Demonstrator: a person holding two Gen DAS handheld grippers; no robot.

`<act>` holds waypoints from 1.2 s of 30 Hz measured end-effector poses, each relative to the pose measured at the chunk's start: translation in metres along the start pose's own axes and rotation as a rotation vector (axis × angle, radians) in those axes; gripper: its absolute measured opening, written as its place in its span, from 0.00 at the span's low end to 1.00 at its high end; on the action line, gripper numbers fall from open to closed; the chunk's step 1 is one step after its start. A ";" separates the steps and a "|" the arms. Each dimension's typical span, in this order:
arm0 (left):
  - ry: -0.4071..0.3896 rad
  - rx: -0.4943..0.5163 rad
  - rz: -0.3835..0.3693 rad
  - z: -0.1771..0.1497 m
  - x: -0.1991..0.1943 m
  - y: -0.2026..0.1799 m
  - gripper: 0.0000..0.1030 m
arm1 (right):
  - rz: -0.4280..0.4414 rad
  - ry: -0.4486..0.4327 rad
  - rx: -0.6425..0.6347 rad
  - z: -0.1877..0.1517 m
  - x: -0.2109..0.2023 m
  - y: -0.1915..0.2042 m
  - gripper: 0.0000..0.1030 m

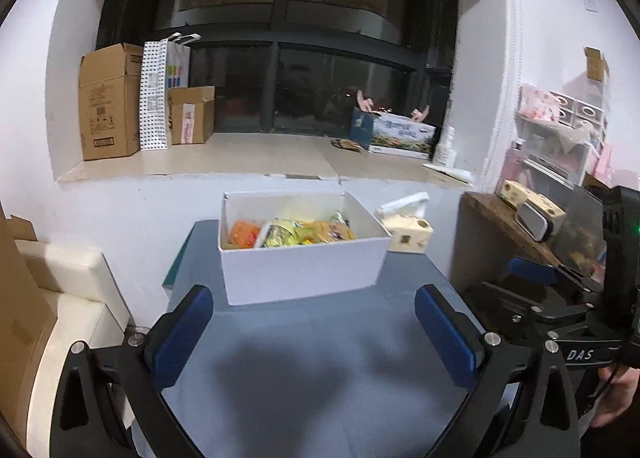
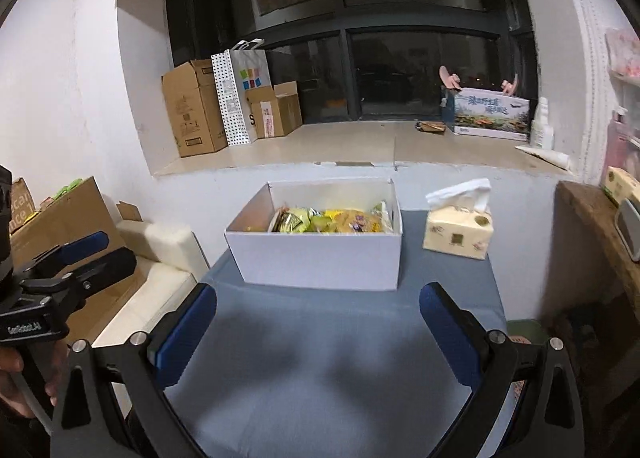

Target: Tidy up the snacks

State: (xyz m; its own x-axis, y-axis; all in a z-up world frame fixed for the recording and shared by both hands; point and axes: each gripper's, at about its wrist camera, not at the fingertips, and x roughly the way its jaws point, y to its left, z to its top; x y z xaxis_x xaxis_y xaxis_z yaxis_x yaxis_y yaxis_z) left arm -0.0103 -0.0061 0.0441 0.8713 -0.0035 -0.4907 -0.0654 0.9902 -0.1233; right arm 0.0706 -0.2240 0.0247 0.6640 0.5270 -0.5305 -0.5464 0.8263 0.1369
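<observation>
Holding both tools low over the blue-grey table (image 2: 320,358), we see the left gripper (image 1: 314,334) with fingers wide apart and nothing between them, and the right gripper (image 2: 318,334) likewise spread and empty. Past them, the white box (image 2: 320,258) sits mid-table with the snack packets (image 2: 336,220) already piled inside, orange pack (image 1: 242,236) at its left end; no loose snacks show on the cloth. Fits either packets about to be sorted or a finished tidy, we can't tell. Any reach should come in from above, clear of the box wall. Tissue pack (image 2: 458,232) stands just right of the box; cardboard boxes (image 2: 192,110) line the far sill.
</observation>
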 end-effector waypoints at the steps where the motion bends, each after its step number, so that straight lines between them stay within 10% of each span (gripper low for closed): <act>1: 0.000 0.007 0.001 0.000 -0.001 -0.002 1.00 | -0.003 0.000 0.000 -0.002 -0.003 0.001 1.00; 36: -0.003 0.023 0.014 0.003 0.001 -0.006 1.00 | 0.001 -0.013 -0.029 -0.004 -0.009 0.007 1.00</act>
State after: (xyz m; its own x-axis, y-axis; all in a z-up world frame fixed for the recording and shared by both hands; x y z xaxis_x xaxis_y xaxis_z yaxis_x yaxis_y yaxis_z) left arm -0.0080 -0.0117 0.0468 0.8719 0.0107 -0.4895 -0.0666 0.9931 -0.0968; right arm 0.0586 -0.2239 0.0272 0.6700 0.5305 -0.5193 -0.5615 0.8197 0.1129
